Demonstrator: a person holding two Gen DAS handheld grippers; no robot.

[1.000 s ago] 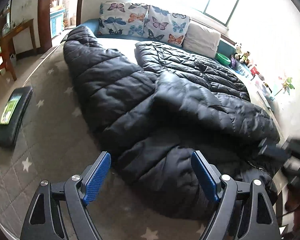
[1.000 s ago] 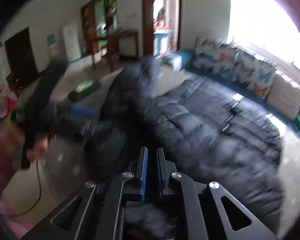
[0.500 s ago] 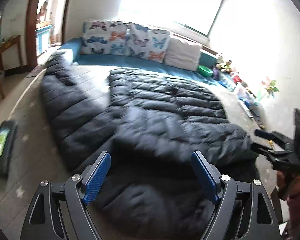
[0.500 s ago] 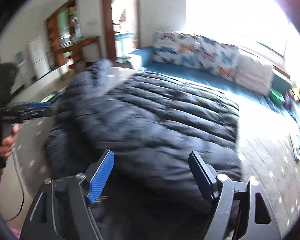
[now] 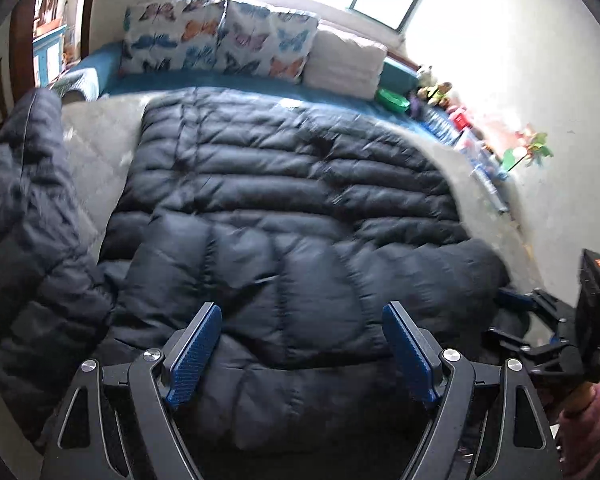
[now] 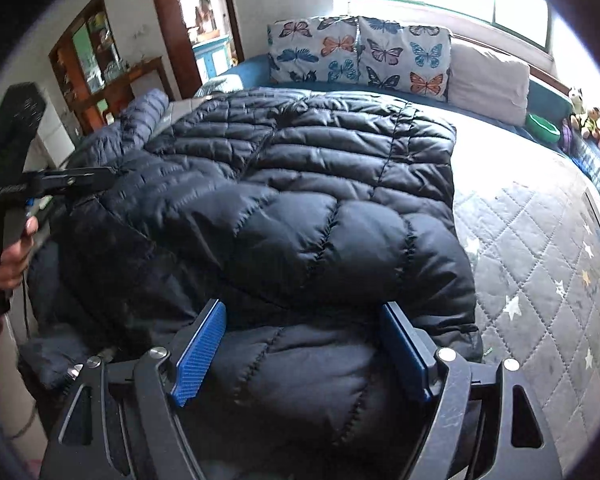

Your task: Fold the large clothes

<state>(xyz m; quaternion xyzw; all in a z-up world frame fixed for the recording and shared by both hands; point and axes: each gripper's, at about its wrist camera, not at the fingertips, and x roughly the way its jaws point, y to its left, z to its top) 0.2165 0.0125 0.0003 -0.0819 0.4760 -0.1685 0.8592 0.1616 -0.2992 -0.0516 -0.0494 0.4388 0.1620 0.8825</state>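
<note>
A large black puffer coat lies on a bed under a grey quilted cover with stars. Its near part is doubled over onto the body, and one sleeve stretches away along the left. My left gripper hangs open just above the folded near part, with nothing pinched. My right gripper is over the coat's near right edge; its jaws are opening, with puffy fabric below them but not pressed. Each view catches the other gripper at its edge: the right gripper, the left gripper.
Butterfly pillows and a white pillow line the far side under a bright window. A green bowl and toys sit along the right wall. A doorway and a wooden cabinet are at the far left.
The right gripper went from shut to open. Both grippers swung sideways across the coat, and the near part now lies folded over the body.
</note>
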